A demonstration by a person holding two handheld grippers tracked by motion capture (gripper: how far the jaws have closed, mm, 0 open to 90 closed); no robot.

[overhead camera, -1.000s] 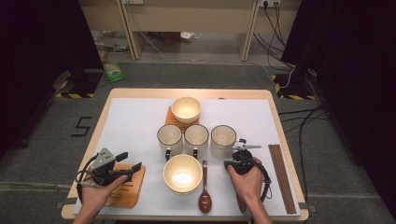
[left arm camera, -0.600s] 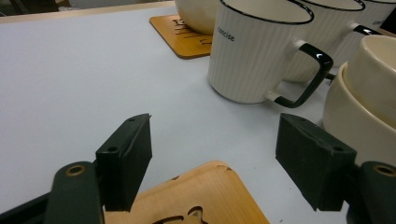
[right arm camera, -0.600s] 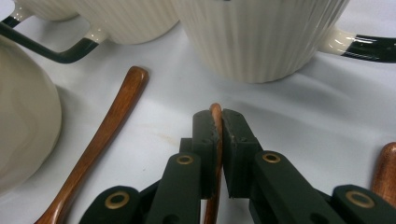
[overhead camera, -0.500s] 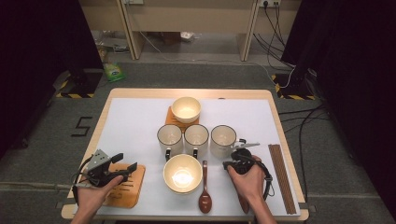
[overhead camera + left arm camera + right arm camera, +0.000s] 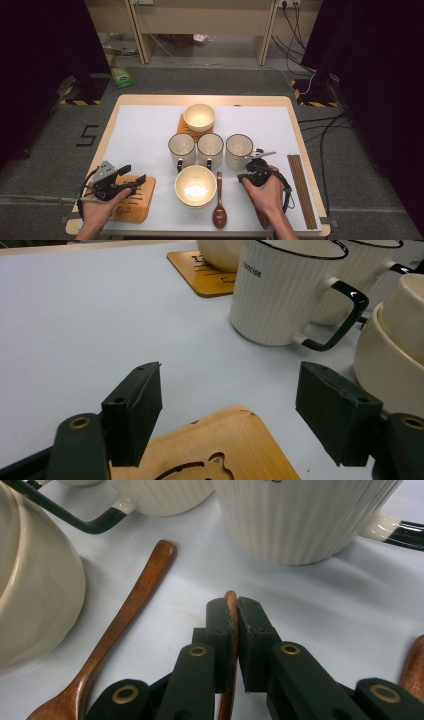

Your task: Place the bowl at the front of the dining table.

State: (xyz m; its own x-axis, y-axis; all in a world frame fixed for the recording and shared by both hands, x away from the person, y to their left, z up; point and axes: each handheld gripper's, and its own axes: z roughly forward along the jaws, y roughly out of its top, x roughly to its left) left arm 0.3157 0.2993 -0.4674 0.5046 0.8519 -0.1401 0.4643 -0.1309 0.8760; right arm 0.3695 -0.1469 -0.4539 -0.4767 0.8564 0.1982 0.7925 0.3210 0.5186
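Little has changed this past second: my right tongs stay clenched on the slim brown wooden spoon handle, low over the white table and not yet lifted, while my left tongs hang released above the square wooden coaster.

1. Three mugs stand in a row mid-tabletop.
2. Behind them, a bowl sits on a coaster.
3. In front, a second bowl lies left of a spoon.
4. Chopsticks lie far right; another coaster sits front left.
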